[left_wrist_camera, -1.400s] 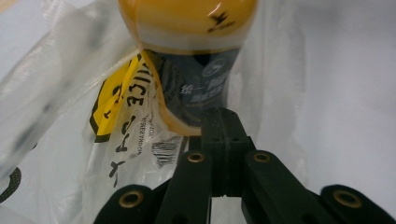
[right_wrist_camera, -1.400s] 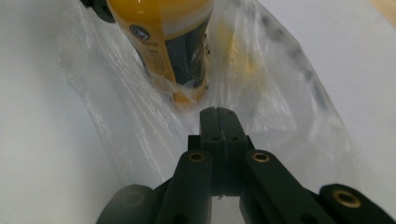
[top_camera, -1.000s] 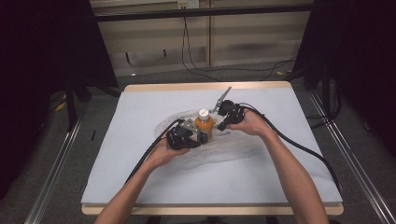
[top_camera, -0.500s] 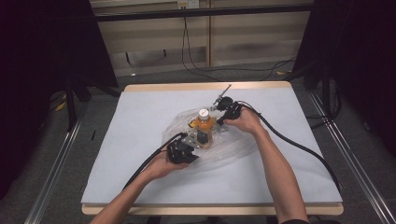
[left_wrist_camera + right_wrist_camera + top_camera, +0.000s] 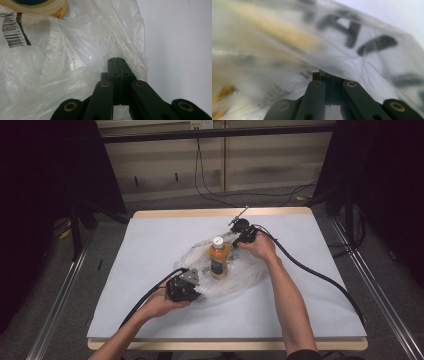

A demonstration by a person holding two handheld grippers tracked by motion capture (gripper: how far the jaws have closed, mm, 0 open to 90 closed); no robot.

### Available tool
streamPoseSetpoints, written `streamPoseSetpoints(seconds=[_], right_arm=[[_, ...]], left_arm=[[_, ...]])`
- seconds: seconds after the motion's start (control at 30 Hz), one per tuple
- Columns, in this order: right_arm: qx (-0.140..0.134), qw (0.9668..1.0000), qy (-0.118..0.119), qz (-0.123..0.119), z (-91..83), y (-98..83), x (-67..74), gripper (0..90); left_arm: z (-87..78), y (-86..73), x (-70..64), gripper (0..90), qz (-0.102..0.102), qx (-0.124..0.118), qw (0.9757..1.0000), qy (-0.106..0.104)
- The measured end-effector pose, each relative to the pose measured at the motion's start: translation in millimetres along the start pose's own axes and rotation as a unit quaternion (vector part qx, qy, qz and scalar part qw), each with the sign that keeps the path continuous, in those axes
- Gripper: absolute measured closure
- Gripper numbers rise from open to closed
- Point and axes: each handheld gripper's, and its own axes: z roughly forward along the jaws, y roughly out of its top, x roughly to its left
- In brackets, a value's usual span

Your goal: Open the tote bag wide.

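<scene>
White-topped desk: both tools, left tool and right tool, pinch the crinkly clear plastic bag taut, orange drink bottle not yet bagged or freed.

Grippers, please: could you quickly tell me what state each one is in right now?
Left gripper: closed, pinching the clear plastic bag.
Right gripper: closed on the bag's far edge.

bag print blurred, bottle cropped
</scene>
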Motion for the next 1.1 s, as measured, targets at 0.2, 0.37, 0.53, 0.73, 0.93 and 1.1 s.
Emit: streamPoseSetpoints(seconds=[0.2,0.37,0.53,0.73,0.93,1.1], right_arm=[[-0.001,1.0,0.003,-0.005,-1.3,-2.0,4.7,90.0],[-0.002,0.9998,0.006,-0.018,-3.2,-5.0,8.3,90.0],[-0.053,0.9981,0.029,-0.011,-15.8,-13.7,6.5,90.0],[-0.095,0.9944,0.041,-0.021,-34.9,-18.4,5.9,90.0],[-0.117,0.9923,0.03,-0.025,-53.4,-32.5,11.7,90.0],[-0.143,0.989,0.028,-0.022,-65.0,-42.9,13.9,90.0]], left_arm=[[3.6,3.3,11.2,90.0,-0.019,-0.013,0.9997,0.007],[4.3,2.4,17.6,90.0,-0.036,-0.023,0.999,0.012],[4.3,1.6,20.0,90.0,-0.046,-0.049,0.9977,0.011],[-3.4,3.6,23.1,90.0,-0.067,-0.092,0.9933,0.019],[-10.6,1.6,21.4,90.0,-0.071,-0.125,0.9889,0.037],[-16.9,0.1,21.2,90.0,-0.08,-0.152,0.984,0.045]])
